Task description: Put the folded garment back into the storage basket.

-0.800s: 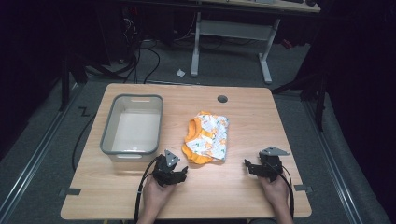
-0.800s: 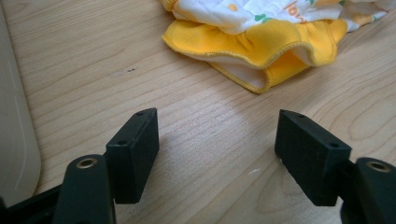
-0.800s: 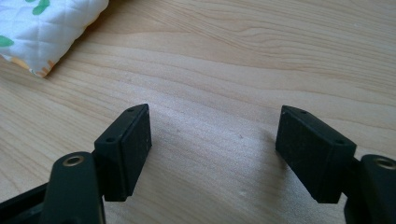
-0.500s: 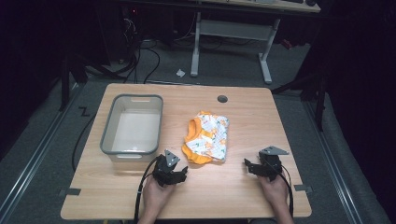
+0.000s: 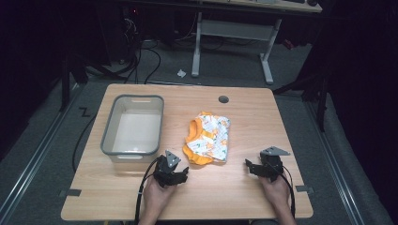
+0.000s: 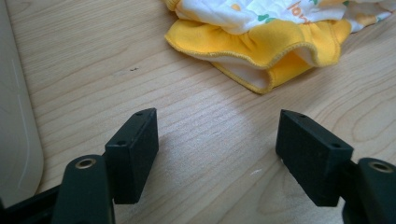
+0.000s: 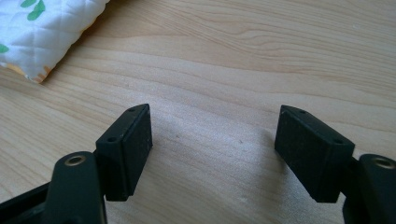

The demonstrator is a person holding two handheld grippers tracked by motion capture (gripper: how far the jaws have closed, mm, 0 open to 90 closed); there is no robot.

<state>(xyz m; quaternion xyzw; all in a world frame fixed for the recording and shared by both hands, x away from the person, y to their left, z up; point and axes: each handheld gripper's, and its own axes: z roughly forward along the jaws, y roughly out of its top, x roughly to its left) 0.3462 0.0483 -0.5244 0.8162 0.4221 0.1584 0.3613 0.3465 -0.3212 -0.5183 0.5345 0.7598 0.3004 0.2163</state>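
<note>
On the wooden desk (image 5: 234,187), a folded orange and white garment (image 5: 208,138) lies at the middle, just ahead of the left gripper (image 5: 177,176) and well left of the right gripper (image 5: 253,167). Both rest low, jaws apart, empty. A grey bin (image 5: 109,130) sits left.

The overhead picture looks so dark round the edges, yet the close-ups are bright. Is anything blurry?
High view: the table is lit, the floor around it falls into darkness, and the picture is rather soft. Left gripper view: the wood grain and the yellow garment are sharp, with faint shadows by the jaws. Right gripper view: evenly bright, no glare.
</note>
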